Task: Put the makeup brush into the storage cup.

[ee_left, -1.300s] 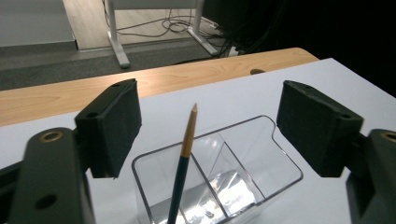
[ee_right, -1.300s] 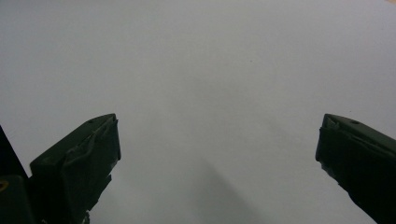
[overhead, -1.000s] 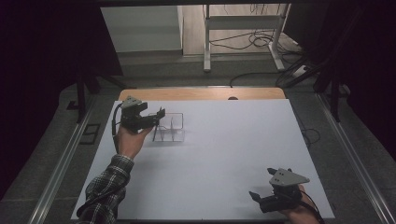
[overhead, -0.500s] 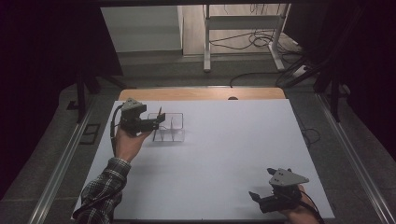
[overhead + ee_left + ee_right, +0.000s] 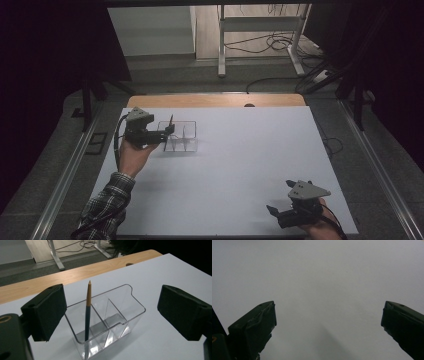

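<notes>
The pencil already stands in the end compartment of the clear organiser, apparently released, the left claw having just spread wide around it, while the right claw hangs wide over bare bench, leaving little besides withdrawal.

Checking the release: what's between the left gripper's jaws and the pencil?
Nothing: in the left gripper view, the pencil stands free in the clear organizer, the left gripper open.

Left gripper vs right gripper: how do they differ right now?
The left gripper sits at the table's far left, next to the clear organizer where a pencil stands; the right gripper sits at the near right edge over bare white table. The left gripper's jaws have just been opening, the pencil free between them; the right gripper's jaws frame nothing. Both are open and hand-held.
</notes>
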